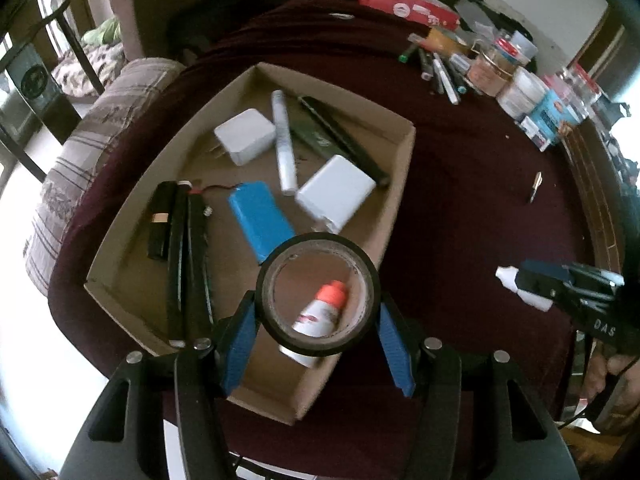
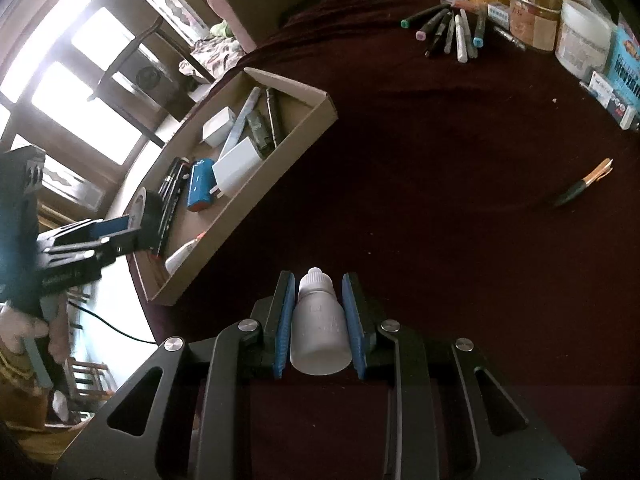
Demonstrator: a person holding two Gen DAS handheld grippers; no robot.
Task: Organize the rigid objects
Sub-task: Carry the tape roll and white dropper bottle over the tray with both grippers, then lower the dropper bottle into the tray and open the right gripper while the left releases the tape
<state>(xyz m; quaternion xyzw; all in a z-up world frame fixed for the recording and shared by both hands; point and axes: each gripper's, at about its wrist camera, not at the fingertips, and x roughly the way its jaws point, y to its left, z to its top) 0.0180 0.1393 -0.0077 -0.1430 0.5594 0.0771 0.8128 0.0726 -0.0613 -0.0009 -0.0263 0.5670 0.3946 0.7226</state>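
So the left tongs (image 1: pixel 318 312) are clamped on a black tape roll (image 1: pixel 318 294), low centre of the left wrist view, right over the near end of the cardboard tray (image 1: pixel 394 200). Through the roll's hole you can see an orange-capped bottle (image 1: pixel 322 312). The right tongs (image 2: pixel 320 320) are pinching a white dropper bottle (image 2: pixel 319 328), bottom middle, above the maroon surface (image 2: pixel 440 200).

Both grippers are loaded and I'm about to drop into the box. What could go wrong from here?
1. The left gripper holds the tape roll above the orange-capped bottle in the cardboard box; released here, it may land on the bottle and roll.
2. The right gripper holds the white dropper bottle over the maroon cloth, outside the box; an early release misses it.
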